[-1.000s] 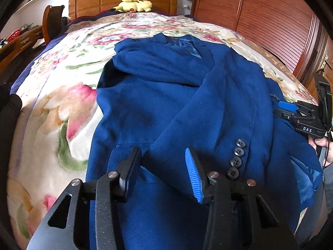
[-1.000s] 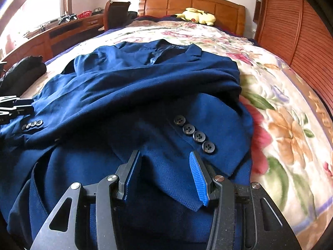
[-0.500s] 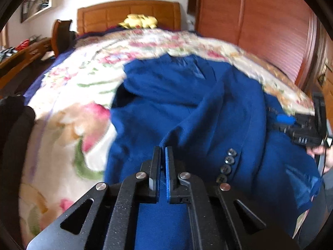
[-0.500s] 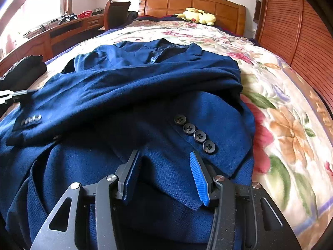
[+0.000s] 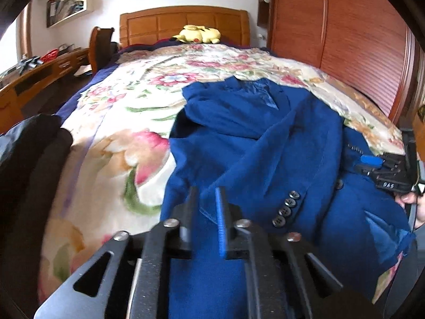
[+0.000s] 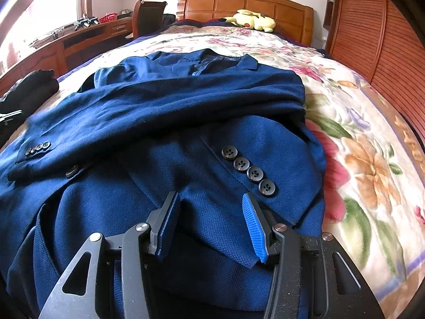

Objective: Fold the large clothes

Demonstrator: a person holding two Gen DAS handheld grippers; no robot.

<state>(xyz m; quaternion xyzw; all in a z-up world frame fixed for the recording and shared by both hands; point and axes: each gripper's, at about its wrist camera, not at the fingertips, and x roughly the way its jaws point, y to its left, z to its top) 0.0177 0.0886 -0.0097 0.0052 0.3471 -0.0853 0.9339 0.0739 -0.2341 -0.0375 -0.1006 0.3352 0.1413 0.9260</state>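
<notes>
On the floral bedspread [image 6: 372, 159] lies a blue jacket [image 6: 164, 122]; left jaws opening, right jaws wide.

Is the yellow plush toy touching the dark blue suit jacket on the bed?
Apart. In the right wrist view the yellow plush toy lies by the wooden headboard, and bare floral blanket separates it from the dark blue suit jacket.

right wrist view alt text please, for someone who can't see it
A blue jacket lies spread on a floral bedspread, both sleeves folded across its front, cuff buttons showing. The right claw hovers open just above its lower part. A yellow plush toy sits by the wooden headboard.
</notes>
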